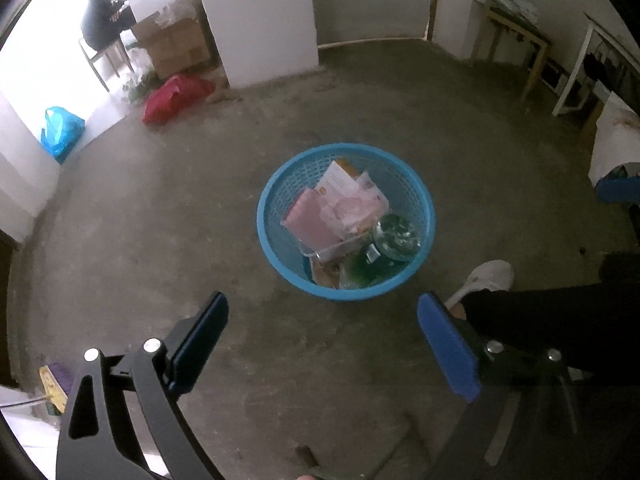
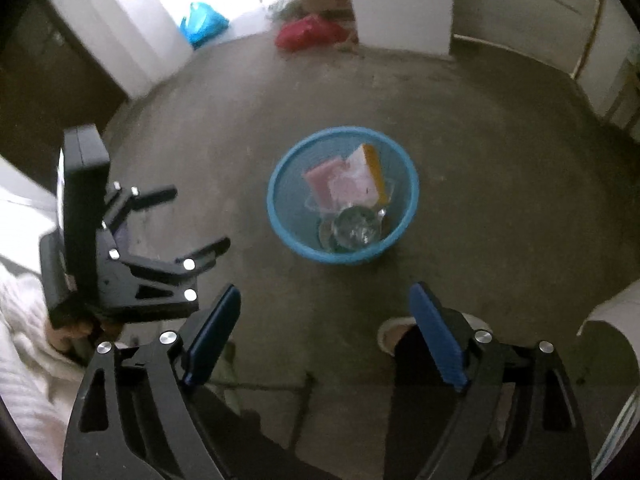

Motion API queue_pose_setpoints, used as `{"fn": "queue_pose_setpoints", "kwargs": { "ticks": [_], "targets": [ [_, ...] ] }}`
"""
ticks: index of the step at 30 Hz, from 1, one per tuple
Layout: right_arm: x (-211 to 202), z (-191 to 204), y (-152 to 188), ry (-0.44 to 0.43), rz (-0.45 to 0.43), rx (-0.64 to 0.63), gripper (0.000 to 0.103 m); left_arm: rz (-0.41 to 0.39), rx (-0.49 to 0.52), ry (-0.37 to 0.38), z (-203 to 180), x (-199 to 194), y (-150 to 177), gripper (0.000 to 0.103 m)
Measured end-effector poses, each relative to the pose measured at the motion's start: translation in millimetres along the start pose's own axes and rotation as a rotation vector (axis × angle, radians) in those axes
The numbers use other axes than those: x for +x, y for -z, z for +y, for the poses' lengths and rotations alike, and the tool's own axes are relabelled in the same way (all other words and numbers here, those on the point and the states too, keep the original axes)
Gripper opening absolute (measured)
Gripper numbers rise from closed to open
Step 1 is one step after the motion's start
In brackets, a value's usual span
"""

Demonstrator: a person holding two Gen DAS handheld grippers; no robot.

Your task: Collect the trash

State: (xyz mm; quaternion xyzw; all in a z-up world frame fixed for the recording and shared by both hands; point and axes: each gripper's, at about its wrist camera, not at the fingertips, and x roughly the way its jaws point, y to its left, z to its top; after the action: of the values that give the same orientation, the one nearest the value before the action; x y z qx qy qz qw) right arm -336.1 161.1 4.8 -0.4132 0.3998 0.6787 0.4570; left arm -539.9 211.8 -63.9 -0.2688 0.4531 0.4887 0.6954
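A round blue mesh basket stands on the concrete floor, seen from above in both wrist views. It holds pink packets, white papers, a clear plastic bottle and a green wrapper. My left gripper hovers above and in front of the basket, wide open with nothing between its blue pads. My right gripper is likewise open and empty above the floor near the basket. In the right wrist view the left gripper appears at left, held by a hand in a white sleeve.
A red bag and a blue bag lie by a white pillar. Cardboard boxes and a seated person are at the far left. Wooden furniture lines the right wall. A white shoe and dark trouser leg stand near the basket.
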Motion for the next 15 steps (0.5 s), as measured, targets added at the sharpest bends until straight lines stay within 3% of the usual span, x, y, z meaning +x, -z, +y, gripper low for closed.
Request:
{"fn": "queue_pose_setpoints", "kwargs": {
  "ticks": [7,10,15],
  "targets": [
    [17,-4,10,0.078,0.094,0.024,0.085,0.073,-0.012,-0.044,-9,14,17,0.094],
    [21,-12,11,0.178,0.135,0.077,0.085,0.091,-0.015,-0.057,-8,20,19,0.094],
    [22,-23,11,0.198,0.155,0.138,0.085,0.104,-0.014,-0.086,-8,27,20,0.094]
  ]
}}
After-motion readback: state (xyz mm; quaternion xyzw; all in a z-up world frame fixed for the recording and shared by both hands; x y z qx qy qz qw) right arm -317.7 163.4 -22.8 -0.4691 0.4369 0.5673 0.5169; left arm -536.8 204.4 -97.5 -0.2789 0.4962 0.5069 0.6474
